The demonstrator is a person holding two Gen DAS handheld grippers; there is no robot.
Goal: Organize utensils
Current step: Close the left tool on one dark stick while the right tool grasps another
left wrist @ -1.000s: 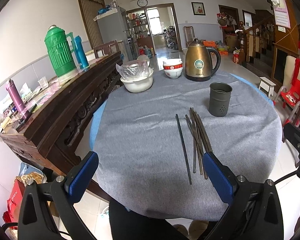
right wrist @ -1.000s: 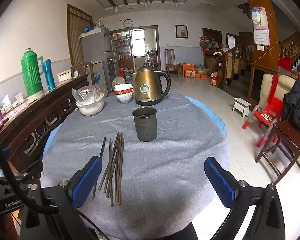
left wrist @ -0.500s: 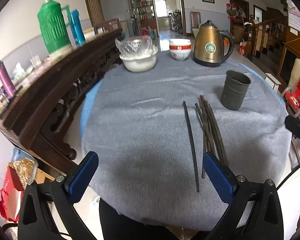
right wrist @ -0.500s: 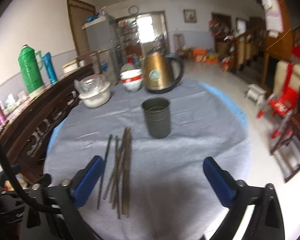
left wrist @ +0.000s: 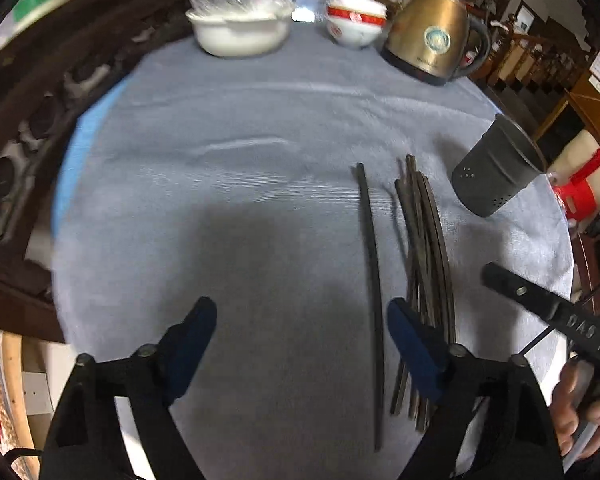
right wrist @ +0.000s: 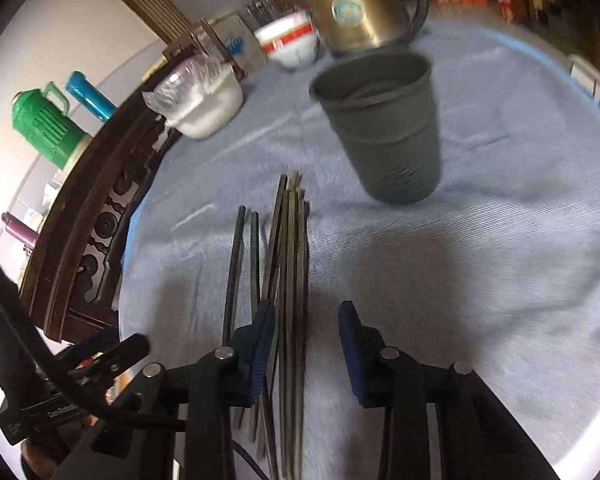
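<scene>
From the left wrist view, the left claw (left wrist: 302, 332) is spread wide above the grey-clothed tabletop (left wrist: 228, 184), gripping nothing. A single dark chopstick (left wrist: 371, 280) lies between its fingers, close to the right finger, which overlaps the near end of the chopstick bundle (left wrist: 426, 264). The dark perforated holder cup (left wrist: 496, 168) stands beyond the bundle to the right. Farther back sit a plastic-covered white pot (left wrist: 240, 28), a red-banded bowl (left wrist: 356, 24) and a gold kettle (left wrist: 432, 40).

From the right wrist view, the right claw (right wrist: 306, 344) is partly open and low over the chopstick bundle (right wrist: 290, 264); several sticks run between its blue fingers, and whether the pads touch them cannot be told. Two separate chopsticks (right wrist: 242, 264) lie just left of it. The holder cup (right wrist: 384, 128) stands upright just beyond the tips, with the kettle (right wrist: 356, 4) behind it.
</scene>
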